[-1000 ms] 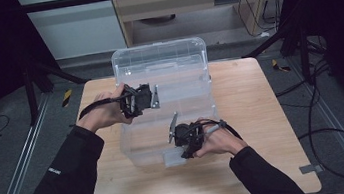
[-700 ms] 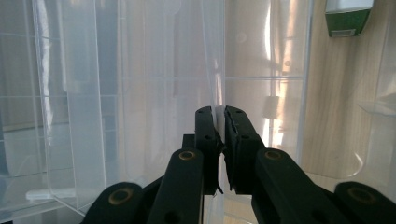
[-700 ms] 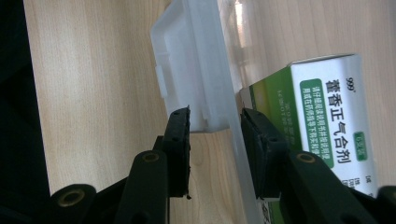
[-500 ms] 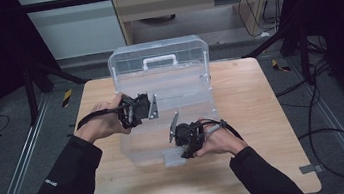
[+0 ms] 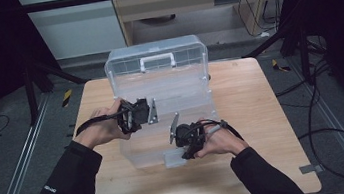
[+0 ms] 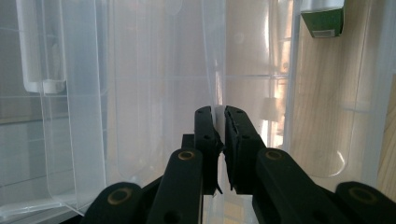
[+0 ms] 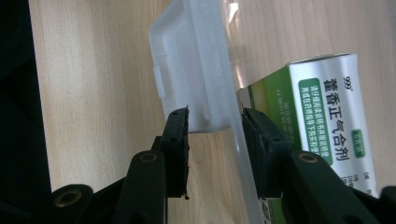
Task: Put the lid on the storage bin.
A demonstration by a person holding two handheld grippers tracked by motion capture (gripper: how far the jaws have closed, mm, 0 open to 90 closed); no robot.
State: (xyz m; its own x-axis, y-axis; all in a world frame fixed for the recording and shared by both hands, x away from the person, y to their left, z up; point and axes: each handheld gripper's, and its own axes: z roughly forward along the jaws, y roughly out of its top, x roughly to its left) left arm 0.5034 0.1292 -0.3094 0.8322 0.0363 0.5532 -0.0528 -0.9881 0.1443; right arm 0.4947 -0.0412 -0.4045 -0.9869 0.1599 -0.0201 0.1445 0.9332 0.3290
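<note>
A clear plastic storage box with a white handle (image 5: 161, 86) is seen open on the wooden table (image 5: 250, 96); a green-and-white medicine carton (image 7: 322, 126) is held inside. Its thin inner wall is pinched by the left gripper (image 6: 219, 112). Its front latch (image 7: 191, 70) is straddled by the right gripper (image 7: 215, 116), whether pressed cannot be told.

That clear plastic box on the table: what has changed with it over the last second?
The lid of the clear box has swung further up and back, its white handle now facing the camera. The left gripper, shut on a thin clear wall inside the box, shifted slightly toward the person with it. The right gripper stayed at the front latch, its jaws either side of the front wall, and the box base did not move.
</note>
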